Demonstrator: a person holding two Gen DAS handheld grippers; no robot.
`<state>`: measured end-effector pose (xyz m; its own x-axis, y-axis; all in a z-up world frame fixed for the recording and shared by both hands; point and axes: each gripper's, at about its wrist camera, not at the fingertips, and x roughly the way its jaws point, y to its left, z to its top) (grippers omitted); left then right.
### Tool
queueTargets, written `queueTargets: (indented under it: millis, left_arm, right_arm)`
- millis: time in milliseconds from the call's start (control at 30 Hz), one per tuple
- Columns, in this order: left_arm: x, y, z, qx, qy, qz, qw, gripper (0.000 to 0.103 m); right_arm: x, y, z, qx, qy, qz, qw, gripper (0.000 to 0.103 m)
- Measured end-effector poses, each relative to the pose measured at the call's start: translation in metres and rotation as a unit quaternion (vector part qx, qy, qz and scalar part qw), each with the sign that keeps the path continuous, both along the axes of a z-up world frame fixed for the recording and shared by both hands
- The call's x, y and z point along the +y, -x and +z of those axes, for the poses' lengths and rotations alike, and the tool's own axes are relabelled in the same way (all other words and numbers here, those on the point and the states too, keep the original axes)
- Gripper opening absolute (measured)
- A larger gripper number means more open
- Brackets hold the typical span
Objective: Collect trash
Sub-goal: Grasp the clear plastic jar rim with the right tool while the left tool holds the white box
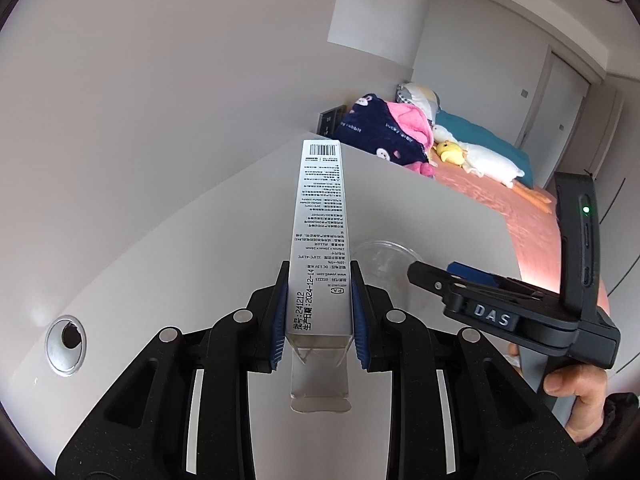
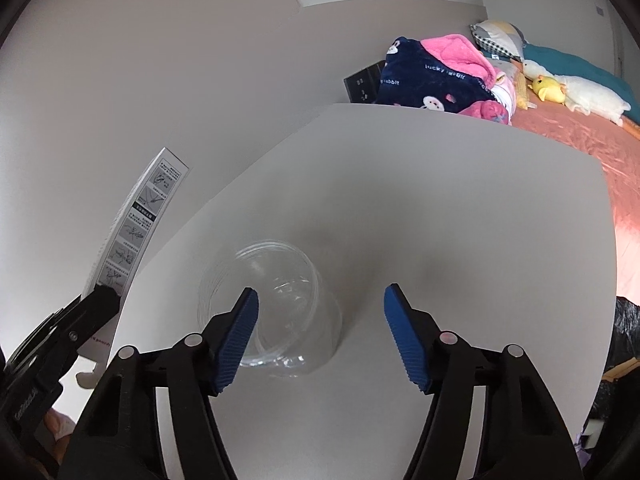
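My left gripper (image 1: 319, 312) is shut on a long white carton (image 1: 320, 220) printed with text and a barcode, held lifted above the grey table (image 1: 200, 264). The carton also shows in the right wrist view (image 2: 134, 224), at the left, clamped by the left gripper (image 2: 102, 300). A clear plastic cup (image 2: 272, 304) lies on its side on the table. My right gripper (image 2: 320, 332) is open, its left pad in front of the cup. In the left wrist view the cup (image 1: 380, 260) lies just beyond the carton, and the right gripper (image 1: 500, 308) is at the right; its fingertips are hidden.
A round cable grommet (image 1: 66, 343) sits in the table at the left. Beyond the table's far edge is a bed (image 2: 592, 136) with a navy and pink blanket (image 2: 436, 76), pillows and plush toys. A wall stands to the left.
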<state>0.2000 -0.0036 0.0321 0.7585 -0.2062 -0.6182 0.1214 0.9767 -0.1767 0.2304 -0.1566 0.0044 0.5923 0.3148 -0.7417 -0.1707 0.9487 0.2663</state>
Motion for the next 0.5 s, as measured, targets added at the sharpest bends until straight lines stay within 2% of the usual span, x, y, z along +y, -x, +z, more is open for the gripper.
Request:
queueTargets:
  millis: [133, 200, 267, 367, 500]
  left_arm:
    - [-0.004, -0.007, 0.000, 0.004, 0.004, -0.001, 1.0000, 0.027]
    - [-0.003, -0.009, 0.000, 0.004, 0.007, -0.003, 1.0000, 0.027]
    - [-0.002, -0.010, -0.001, 0.005, 0.007, -0.004, 1.0000, 0.027]
    - [-0.002, -0.013, -0.002, 0.009, 0.006, -0.008, 0.9999, 0.027]
    - [-0.002, -0.017, -0.003, 0.011, 0.006, -0.013, 0.9998, 0.027]
  right_arm:
    - [0.012, -0.015, -0.011, 0.015, 0.029, -0.008, 0.999, 0.053]
    - [0.013, -0.020, -0.016, 0.024, 0.036, -0.011, 0.999, 0.045]
    - [0.013, -0.021, -0.021, 0.032, 0.039, -0.013, 0.999, 0.031]
    - [0.014, -0.017, -0.022, 0.029, 0.036, -0.007, 0.999, 0.016]
    - [0.012, -0.010, -0.020, 0.024, 0.037, -0.001, 0.999, 0.012]
